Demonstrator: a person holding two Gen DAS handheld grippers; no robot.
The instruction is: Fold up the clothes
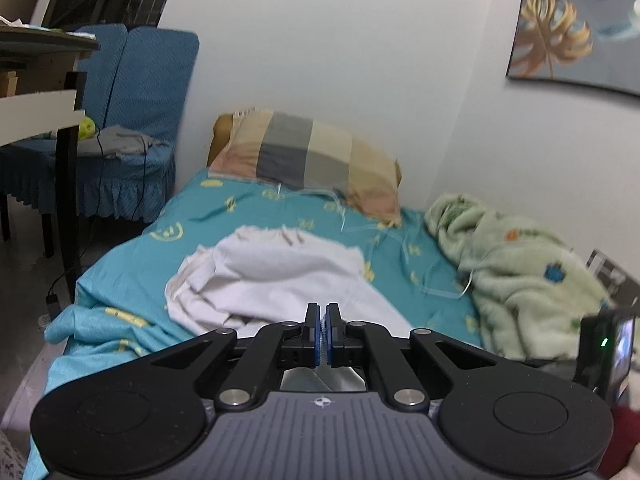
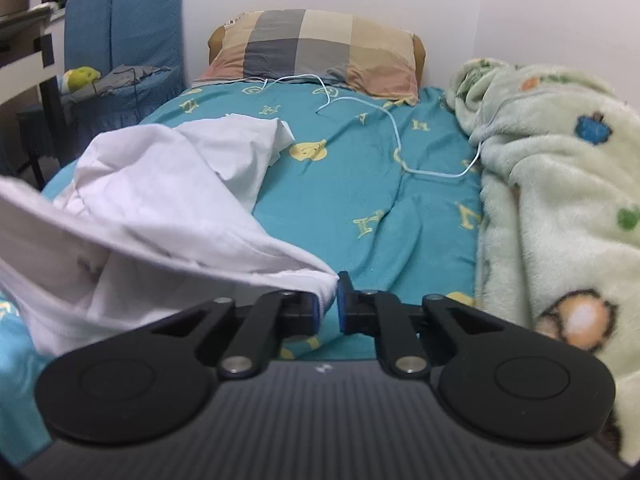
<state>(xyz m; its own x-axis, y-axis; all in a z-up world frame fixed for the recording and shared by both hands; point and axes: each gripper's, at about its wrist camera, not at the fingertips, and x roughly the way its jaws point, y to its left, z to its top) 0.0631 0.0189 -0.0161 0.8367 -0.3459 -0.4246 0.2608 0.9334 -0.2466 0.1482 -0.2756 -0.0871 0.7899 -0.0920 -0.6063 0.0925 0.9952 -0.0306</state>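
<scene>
A teal-sheeted bed (image 2: 352, 184) fills the room's corner, its checked pillow (image 2: 316, 46) at the head. The white garment (image 2: 160, 200) lies crumpled, its length running from the pillow toward the bed's foot. The left gripper (image 1: 323, 326) has its jaws clenched together; whether on cloth, I cannot tell. The right gripper (image 2: 335, 300) pinches the garment's hem.

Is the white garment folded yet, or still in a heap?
Still a heap: the white garment lies crumpled on the teal sheet, no neat fold. The right claw pinches one edge, lifting it.

The white garment (image 2: 152, 200) runs out of the right wrist view at the left edge. Its near part is blurred. In the left wrist view the wall picture (image 1: 576, 28) is cut off at the right edge.
</scene>
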